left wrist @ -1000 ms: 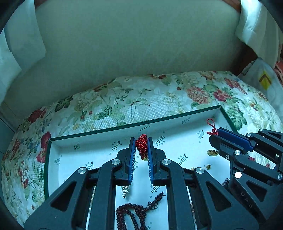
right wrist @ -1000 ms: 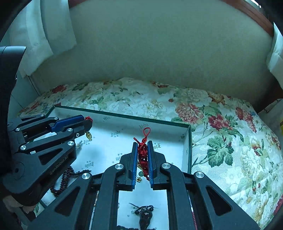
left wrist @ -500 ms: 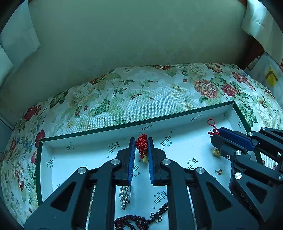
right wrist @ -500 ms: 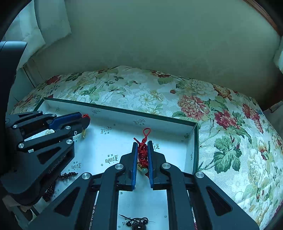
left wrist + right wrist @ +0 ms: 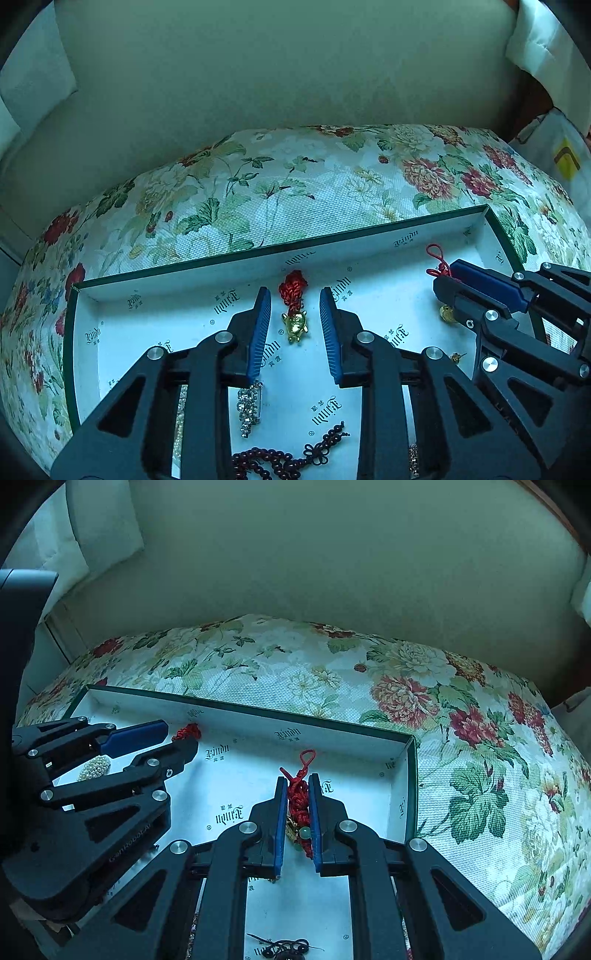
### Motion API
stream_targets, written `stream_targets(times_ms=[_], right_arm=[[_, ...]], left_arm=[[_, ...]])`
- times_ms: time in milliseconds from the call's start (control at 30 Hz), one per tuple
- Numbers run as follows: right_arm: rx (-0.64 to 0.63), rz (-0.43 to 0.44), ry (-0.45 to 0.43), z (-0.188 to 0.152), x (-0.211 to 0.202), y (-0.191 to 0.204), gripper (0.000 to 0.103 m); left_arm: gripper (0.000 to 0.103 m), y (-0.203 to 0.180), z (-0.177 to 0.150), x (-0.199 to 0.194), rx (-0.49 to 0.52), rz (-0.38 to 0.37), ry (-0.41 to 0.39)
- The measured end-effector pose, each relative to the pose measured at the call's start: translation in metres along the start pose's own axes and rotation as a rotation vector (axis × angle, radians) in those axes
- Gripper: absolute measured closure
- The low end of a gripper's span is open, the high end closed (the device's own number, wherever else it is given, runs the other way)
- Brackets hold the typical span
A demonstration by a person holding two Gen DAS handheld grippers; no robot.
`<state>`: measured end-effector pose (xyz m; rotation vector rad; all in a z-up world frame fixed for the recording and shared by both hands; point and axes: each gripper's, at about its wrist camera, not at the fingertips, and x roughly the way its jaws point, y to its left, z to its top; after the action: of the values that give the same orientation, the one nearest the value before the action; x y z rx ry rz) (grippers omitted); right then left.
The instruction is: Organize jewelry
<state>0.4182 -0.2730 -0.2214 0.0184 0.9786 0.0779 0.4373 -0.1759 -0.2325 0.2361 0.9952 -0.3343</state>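
A shallow white box (image 5: 369,243) with a green rim lies on a floral cushion. My left gripper (image 5: 294,295) hangs over its floor and its jaws are opening. Between its blue pads lies a red knot charm (image 5: 293,291) with a gold turtle, touched by neither pad. My right gripper (image 5: 297,778) is shut on a red knotted cord (image 5: 300,797) with a green bead, its loop sticking out past the fingertips. In the left wrist view the right gripper (image 5: 445,275) sits near the box's right end. In the right wrist view the left gripper (image 5: 181,735) shows at the left.
Inside the box lie a rhinestone piece (image 5: 251,406), a dark red bead bracelet (image 5: 280,458), a pearl brooch (image 5: 95,768), a dark knotted piece (image 5: 284,947) and a small gold stud (image 5: 456,356). The floral cushion (image 5: 461,738) spreads right of the box; a pale backrest rises behind.
The left jaws have parted and let go of the red knot charm, which now lies on the box floor with its gold turtle showing. The right gripper keeps its grip on its cord.
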Motion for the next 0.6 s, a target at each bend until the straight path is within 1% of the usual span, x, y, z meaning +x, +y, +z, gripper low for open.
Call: stream_targets(times_ms=[100, 167, 400, 500, 533, 567, 600], right_arm=[[0.001, 0.001, 0.002, 0.0, 0.0, 0.0, 0.091], [0.003, 0.004, 0.007, 0.0, 0.001, -0.001, 0.091], [-0.001, 0.006, 0.017, 0.0, 0.002, 0.0, 0.089], [0.008, -0.015, 0.009, 0.0, 0.001, -0.001, 0.058], [0.013, -0.014, 0.001, 0.0, 0.0, -0.002, 0.053], [0.014, -0.012, -0.003, 0.0, -0.001, -0.003, 0.053], [0.011, -0.017, -0.003, 0.0, -0.001, -0.003, 0.053]], left_arm=[[0.073, 0.0, -0.002, 0.0, 0.003, 0.002, 0.002], [0.065, 0.001, -0.003, 0.0, 0.0, 0.004, 0.0], [0.054, 0.005, -0.003, -0.003, -0.009, 0.006, -0.009], [0.052, 0.007, -0.004, -0.004, -0.009, 0.028, -0.013], [0.05, 0.009, -0.004, -0.005, -0.015, 0.024, -0.017], [0.047, 0.011, -0.004, -0.005, -0.021, 0.017, -0.016], [0.047, 0.012, -0.004, -0.005, -0.023, 0.015, -0.014]])
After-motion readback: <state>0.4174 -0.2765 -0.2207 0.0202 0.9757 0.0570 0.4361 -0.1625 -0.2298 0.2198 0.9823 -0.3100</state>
